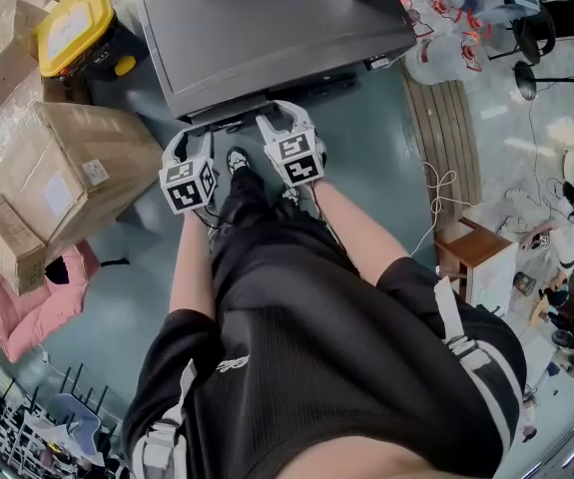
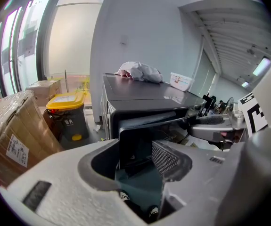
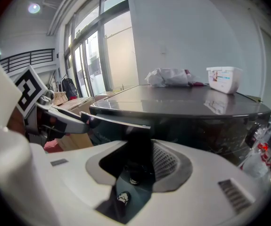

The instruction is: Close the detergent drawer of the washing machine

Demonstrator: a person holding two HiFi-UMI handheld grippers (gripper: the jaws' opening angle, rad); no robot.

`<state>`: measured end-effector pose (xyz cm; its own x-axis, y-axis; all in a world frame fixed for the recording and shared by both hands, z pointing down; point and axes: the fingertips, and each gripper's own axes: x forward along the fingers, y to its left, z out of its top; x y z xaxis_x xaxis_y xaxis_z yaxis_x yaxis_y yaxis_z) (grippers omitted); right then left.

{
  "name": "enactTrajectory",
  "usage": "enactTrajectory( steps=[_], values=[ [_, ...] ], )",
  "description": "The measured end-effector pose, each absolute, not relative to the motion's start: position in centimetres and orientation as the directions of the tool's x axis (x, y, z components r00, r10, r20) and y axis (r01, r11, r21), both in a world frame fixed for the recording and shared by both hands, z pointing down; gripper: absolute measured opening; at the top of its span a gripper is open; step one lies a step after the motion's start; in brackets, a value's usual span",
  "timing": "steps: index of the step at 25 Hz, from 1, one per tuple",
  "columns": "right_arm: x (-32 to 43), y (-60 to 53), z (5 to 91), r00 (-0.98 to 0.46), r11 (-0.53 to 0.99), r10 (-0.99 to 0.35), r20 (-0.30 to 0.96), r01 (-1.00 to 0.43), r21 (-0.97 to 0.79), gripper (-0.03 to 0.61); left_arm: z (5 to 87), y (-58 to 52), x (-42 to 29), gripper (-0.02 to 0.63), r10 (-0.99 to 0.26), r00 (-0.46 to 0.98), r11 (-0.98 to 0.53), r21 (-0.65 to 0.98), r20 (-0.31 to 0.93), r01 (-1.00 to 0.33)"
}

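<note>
Right, yr white L gripper & R gripper sit part-open, empty, just before pulled-out black drawer of dark-grey metal washing machine.

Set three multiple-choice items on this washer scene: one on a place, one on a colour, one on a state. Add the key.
1. Where does the white tub stand?
A. on a chair
B. on the washer
C. on a shelf

2. What colour is the lid of the bin?
A. yellow
B. green
C. red

3. How is the detergent drawer?
A. shut flush
B. pulled out
C. taken off

Key:
1 B: in the right gripper view the tub sits on the washer's grey top.
2 A: the head view shows the lid bright yellow.
3 B: in the left gripper view the drawer juts from the washer's front.
</note>
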<state>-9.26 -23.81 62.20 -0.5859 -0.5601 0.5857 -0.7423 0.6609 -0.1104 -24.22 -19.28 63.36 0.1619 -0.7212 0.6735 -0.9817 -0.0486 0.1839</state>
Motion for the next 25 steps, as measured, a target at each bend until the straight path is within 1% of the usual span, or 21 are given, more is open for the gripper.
enactTrajectory(
  steps=[12, 25],
  values=[
    [-9.8, -24.8, 62.2, -0.572, 0.645, -0.577, 0.583, -0.757, -0.105, 0.140, 63.4, -20.3, -24.8, 0.209, -0.723, 0.171, -0.055, 0.191, 0.670, -0.980],
    [-9.3, -25.3, 62.3, -0.567, 0.624, -0.596, 0.569, -0.773, -0.117, 0.140, 63.3, -20.6, -24.7, 0.209, -0.727, 0.163, -0.029, 0.206, 0.667, -0.978]
  ],
)
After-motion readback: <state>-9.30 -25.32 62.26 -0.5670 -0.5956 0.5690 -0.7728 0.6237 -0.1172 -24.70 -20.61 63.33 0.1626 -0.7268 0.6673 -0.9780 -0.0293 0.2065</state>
